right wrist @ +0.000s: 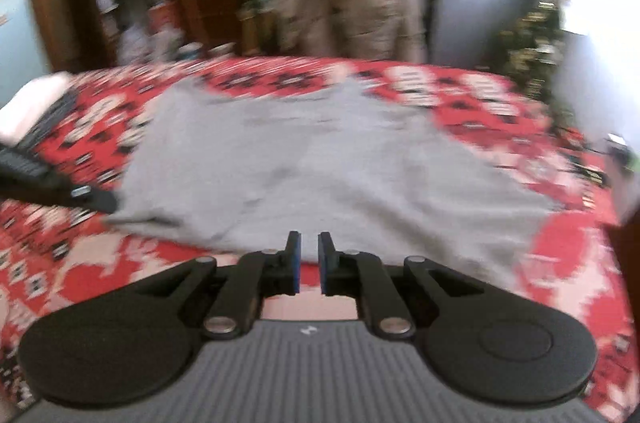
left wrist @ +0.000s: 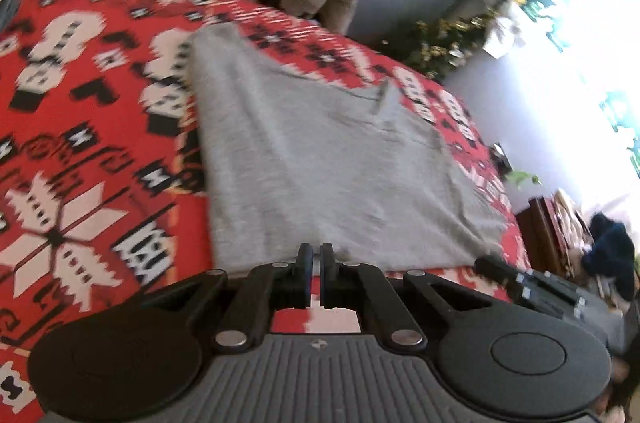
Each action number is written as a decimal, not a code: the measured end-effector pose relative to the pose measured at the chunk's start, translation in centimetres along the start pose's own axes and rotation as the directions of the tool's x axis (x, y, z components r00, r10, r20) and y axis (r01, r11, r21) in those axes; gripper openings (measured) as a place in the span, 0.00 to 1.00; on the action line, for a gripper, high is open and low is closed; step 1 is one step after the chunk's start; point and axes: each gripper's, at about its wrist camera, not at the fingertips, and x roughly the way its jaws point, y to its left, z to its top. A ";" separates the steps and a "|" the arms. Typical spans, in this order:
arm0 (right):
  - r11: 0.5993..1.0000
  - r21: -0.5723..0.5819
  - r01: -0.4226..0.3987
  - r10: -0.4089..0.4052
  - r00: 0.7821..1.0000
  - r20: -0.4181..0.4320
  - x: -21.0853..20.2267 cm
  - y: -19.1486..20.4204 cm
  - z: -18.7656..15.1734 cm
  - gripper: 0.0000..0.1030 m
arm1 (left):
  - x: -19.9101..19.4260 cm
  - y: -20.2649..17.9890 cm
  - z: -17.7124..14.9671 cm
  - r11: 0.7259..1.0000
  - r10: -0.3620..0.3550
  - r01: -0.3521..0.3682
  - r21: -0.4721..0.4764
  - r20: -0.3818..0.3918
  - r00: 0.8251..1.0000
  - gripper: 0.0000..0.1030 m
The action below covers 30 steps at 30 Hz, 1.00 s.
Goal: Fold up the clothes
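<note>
Just ahead of both tongs, the grey garment lies flat.

I see bed under red blanket with white and black pattern. Gray shirt lies spread flat on it, edges rumpled. White item, blurred, sits at blanket's far left edge.
</note>
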 end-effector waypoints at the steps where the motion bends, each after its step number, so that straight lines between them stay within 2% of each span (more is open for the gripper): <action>1: 0.999 0.036 0.036 -0.036 0.999 0.008 -0.2 -1.4 0.2 0.17 | 0.1 -0.5 0.1 1.000 -0.001 0.001 0.011 -0.001 1.000 0.01; 4: 0.977 0.161 0.143 -0.147 0.989 0.015 -0.2 -6.1 0.3 0.17 | 0.6 -1.9 0.3 0.999 0.000 0.000 0.042 -0.004 1.000 0.03; 7: 0.934 0.279 0.225 -0.235 0.972 0.004 0.3 -10.2 0.1 0.22 | 1.7 -2.8 0.4 0.998 0.014 -0.012 0.059 -0.027 1.000 0.03; 12: 0.888 0.396 0.233 -0.251 0.968 -0.006 1.7 -13.7 -0.4 0.31 | 3.0 -3.8 0.4 0.996 0.049 -0.044 0.079 -0.060 0.997 0.03; 23: 0.880 0.363 0.305 -0.311 0.949 -0.042 5.5 -12.9 -0.9 0.32 | 3.9 -3.6 0.5 0.991 0.109 -0.102 0.084 -0.081 0.991 0.03; 24: 0.882 0.351 0.313 -0.321 0.946 -0.039 5.6 -12.6 -0.8 0.32 | 3.9 -3.5 0.6 0.991 0.109 -0.103 0.080 -0.080 0.991 0.03; 25: 0.884 0.343 0.318 -0.326 0.945 -0.037 5.8 -12.4 -0.8 0.22 | 3.8 -3.4 0.6 0.992 0.110 -0.104 0.076 -0.080 0.991 0.03; 26: 0.884 0.340 0.321 -0.329 0.944 -0.034 5.9 -12.1 -0.7 0.21 | 3.7 -3.3 0.7 0.992 0.110 -0.104 0.071 -0.079 0.991 0.03; 28: 0.889 0.334 0.314 -0.322 0.946 -0.031 6.2 -11.9 -0.5 0.05 | 3.6 -3.0 0.7 0.992 0.110 -0.106 0.063 -0.077 0.991 0.03; 30: 0.886 0.343 0.313 -0.319 0.947 -0.039 6.3 -11.7 -0.2 0.04 | 3.5 -2.8 0.8 0.993 0.111 -0.107 0.055 -0.075 0.991 0.03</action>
